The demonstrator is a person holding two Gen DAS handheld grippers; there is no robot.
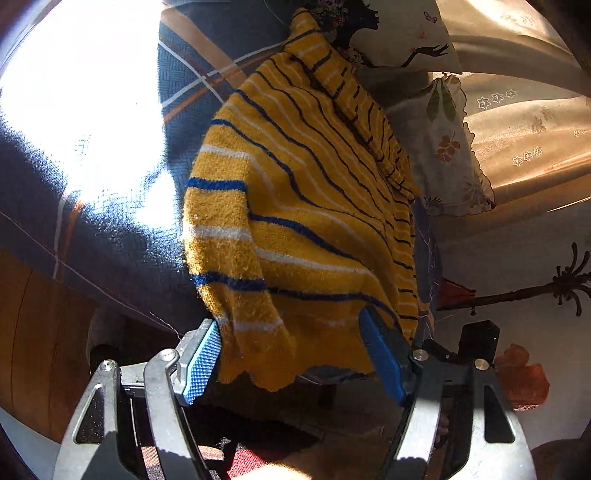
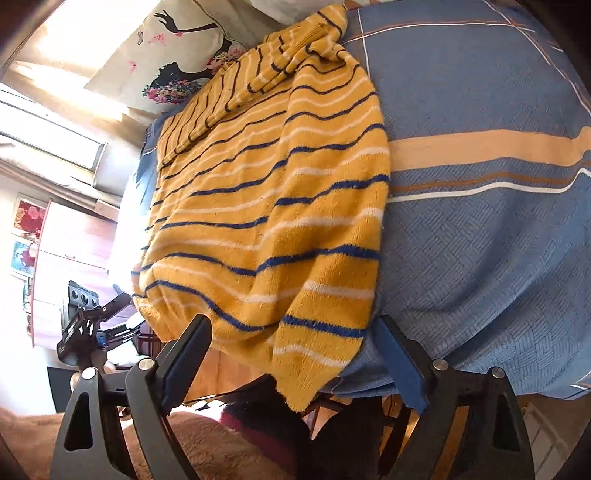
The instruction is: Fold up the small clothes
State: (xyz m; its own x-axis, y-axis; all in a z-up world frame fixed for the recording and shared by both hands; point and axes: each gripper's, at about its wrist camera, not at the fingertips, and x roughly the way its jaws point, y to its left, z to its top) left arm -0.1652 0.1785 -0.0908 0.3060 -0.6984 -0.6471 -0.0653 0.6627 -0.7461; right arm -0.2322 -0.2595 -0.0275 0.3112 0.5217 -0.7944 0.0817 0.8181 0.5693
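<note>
A small yellow knit sweater (image 1: 303, 192) with blue and white stripes lies on a blue patterned bedspread (image 1: 192, 74), its hem hanging over the near edge. It also shows in the right wrist view (image 2: 273, 192), with a sleeve folded across the far part. My left gripper (image 1: 291, 358) is open, its blue pads on either side of the hem without closing on it. My right gripper (image 2: 295, 354) is open too, its fingers on either side of the sweater's near corner. The left gripper (image 2: 92, 325) shows at the sweater's left in the right wrist view.
The bedspread (image 2: 480, 184) has an orange band and white lines. A printed pillow (image 2: 177, 55) lies at the far end, also seen in the left wrist view (image 1: 406, 33). Curtains (image 1: 524, 122) hang beyond. Wooden bed side (image 1: 33, 332) and floor lie below.
</note>
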